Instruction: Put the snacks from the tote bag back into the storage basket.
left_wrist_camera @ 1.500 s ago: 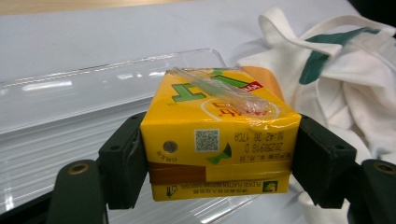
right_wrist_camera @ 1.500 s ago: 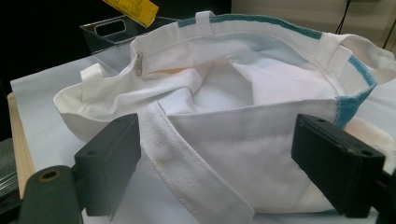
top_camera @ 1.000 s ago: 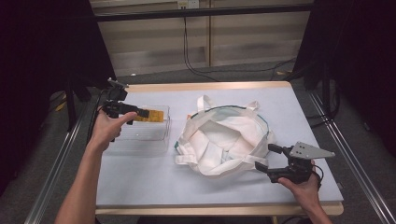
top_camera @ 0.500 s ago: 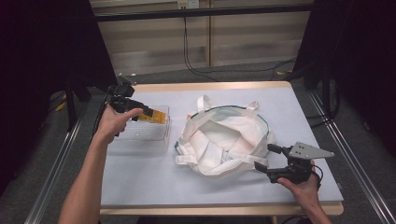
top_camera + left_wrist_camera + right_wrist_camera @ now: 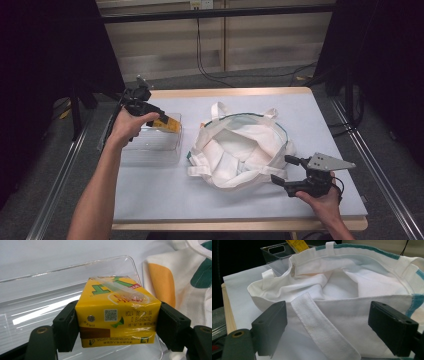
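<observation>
A yellow drink carton [image 5: 117,315] with a straw taped on top sits clamped between the jaws of my left gripper [image 5: 162,120]. In the high view the carton [image 5: 170,124] hangs over the right end of a clear plastic bin [image 5: 150,150] at the table's left. A white tote bag [image 5: 240,150] with teal trim lies open in the middle of the table. My right gripper [image 5: 285,170] rests at the bag's near right side, open, with its jaws on either side of a white strap [image 5: 322,332] and the bag's wall, not pressing them.
The table has a pale blue cover [image 5: 165,195] and a wooden edge [image 5: 240,225]. Metal rails [image 5: 60,190] run along both sides. Cables [image 5: 200,50] hang at the back. The clear bin [image 5: 277,255] stands beyond the bag in the right gripper view.
My left hand has carried the carton rightward over the bin toward the bag. The right gripper and the bag have stayed put.
</observation>
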